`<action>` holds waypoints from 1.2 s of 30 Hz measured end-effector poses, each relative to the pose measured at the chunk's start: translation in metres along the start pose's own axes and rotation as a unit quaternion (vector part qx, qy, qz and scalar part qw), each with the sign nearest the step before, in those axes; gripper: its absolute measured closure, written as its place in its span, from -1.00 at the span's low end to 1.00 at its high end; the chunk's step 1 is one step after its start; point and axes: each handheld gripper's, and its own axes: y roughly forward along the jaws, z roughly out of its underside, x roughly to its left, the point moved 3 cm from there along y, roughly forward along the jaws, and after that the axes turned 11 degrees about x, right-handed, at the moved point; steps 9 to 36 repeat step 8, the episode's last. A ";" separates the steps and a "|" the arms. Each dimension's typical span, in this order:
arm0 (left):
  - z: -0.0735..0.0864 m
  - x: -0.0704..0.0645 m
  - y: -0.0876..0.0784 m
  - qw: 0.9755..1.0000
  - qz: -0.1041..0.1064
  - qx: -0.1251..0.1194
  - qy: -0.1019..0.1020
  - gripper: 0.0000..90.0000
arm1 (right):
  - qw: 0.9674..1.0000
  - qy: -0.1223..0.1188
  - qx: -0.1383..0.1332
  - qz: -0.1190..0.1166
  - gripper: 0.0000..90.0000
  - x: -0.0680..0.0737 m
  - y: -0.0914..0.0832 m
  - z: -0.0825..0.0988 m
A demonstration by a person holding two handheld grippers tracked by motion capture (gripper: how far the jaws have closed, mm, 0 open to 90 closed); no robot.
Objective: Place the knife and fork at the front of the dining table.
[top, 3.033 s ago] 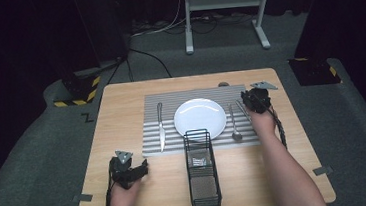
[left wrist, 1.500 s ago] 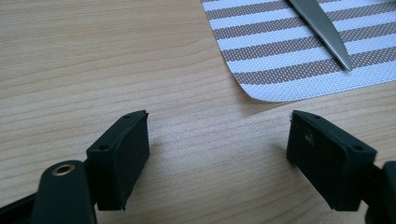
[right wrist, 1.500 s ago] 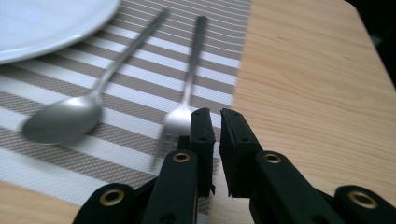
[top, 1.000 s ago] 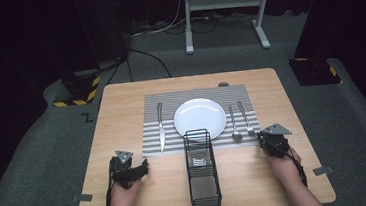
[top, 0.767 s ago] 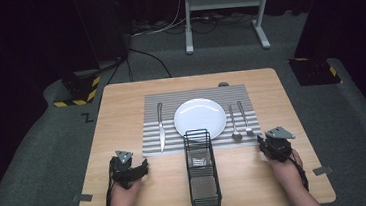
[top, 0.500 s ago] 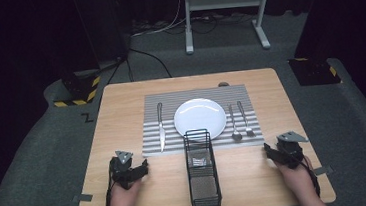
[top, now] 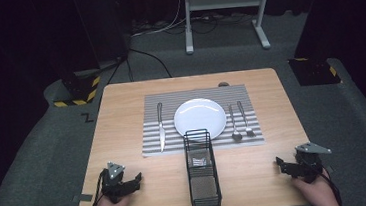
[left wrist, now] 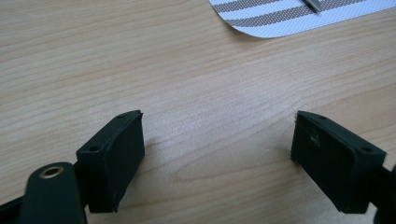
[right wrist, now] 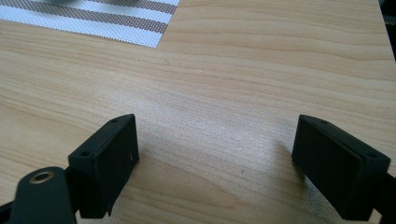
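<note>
Wooden table edge now hosts right gripper, jaws just opened wide, empty.

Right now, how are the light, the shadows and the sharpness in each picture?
High view: the table is lit, the room around it is dark, and the white plate is bright. Left gripper view: the wood is sharp, the near fingers are slightly soft. Right gripper view: soft shadows under the fingers, no glare.

Grey carpet, white stand (dark room).
</note>
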 end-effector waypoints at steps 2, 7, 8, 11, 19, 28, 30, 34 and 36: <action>-0.001 0.000 0.001 1.000 0.002 0.001 0.000 -0.64 | 1.000 -0.001 0.000 -0.001 -0.69 0.000 0.000 0.000; -0.001 0.000 0.001 1.000 0.003 0.000 0.000 -0.65 | 1.000 -0.001 0.001 -0.002 -0.72 0.000 0.001 -0.001; -0.001 0.000 0.001 1.000 0.004 0.000 0.000 -0.65 | 1.000 0.000 0.002 -0.001 -0.73 0.000 0.001 -0.001; -0.001 0.000 0.001 1.000 0.004 0.000 0.000 -0.65 | 1.000 0.000 0.002 -0.001 -0.73 0.000 0.001 -0.001; -0.001 0.000 0.001 1.000 0.004 0.000 0.000 -0.65 | 1.000 0.000 0.002 -0.001 -0.73 0.000 0.001 -0.001; -0.001 0.000 0.001 1.000 0.004 0.000 0.000 -0.65 | 1.000 0.000 0.002 -0.001 -0.73 0.000 0.001 -0.001; -0.001 0.000 0.001 1.000 0.004 0.000 0.000 -0.65 | 1.000 0.000 0.002 -0.001 -0.73 0.000 0.001 -0.001; -0.001 0.000 0.001 1.000 0.004 0.000 0.000 -0.65 | 1.000 0.000 0.002 -0.001 -0.73 0.000 0.001 -0.001; -0.001 0.000 0.001 1.000 0.004 0.000 0.000 -0.65 | 1.000 0.000 0.002 -0.001 -0.73 0.000 0.001 -0.001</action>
